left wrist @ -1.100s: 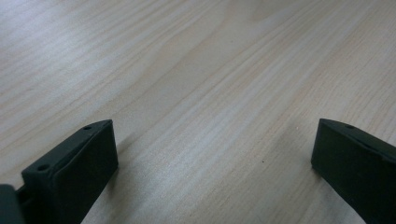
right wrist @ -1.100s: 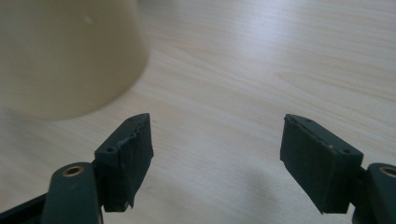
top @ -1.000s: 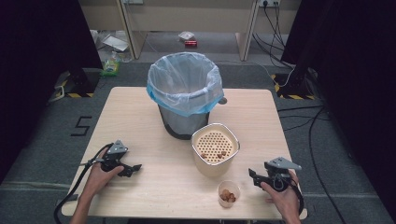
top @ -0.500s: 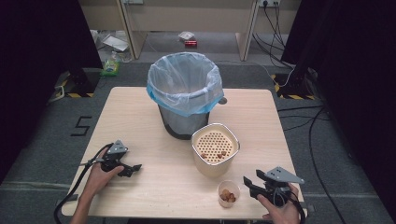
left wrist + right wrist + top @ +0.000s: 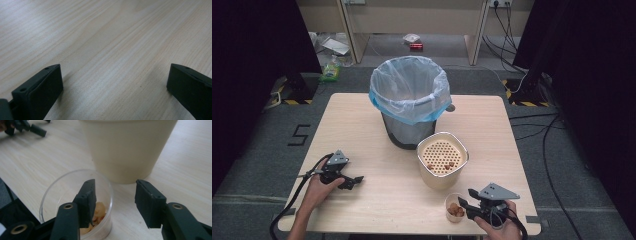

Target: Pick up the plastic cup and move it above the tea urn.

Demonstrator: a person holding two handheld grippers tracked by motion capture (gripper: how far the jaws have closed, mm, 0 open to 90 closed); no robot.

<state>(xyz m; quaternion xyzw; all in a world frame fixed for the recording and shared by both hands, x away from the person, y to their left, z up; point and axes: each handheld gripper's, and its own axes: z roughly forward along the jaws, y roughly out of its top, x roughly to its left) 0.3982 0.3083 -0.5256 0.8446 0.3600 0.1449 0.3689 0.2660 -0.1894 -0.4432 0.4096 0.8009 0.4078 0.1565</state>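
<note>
**Right gripper closes in on the small cup of snacks**

Over the last second the right gripper [image 5: 466,205] has slid leftward along the near edge of the table [image 5: 362,120] toward the small clear cup [image 5: 455,207]; it now sits at the cup's right side, where a second ago it lay well apart near the table's right corner; the left gripper [image 5: 354,181] has not moved and rests on the bare wood at the near left, jaws spread wide with nothing between them.

In the right gripper view the jaws stand apart; one jaw hangs over the cup's mouth, above the orange-brown pieces [image 5: 98,213] inside, while the other is outside the wall; the rim [image 5: 110,195] lies between them but is not yet pinched.

I judge the step in hand to be taking hold of the cup by its wall, likely to tip its contents into the cream strainer pot [image 5: 442,159] just behind it, which already holds a few pieces, or the lined bin [image 5: 410,97] farther back.

No brand or label can be read on any vessel; the only writing is a "5" [image 5: 299,135] marked on the floor left of the table.
</note>
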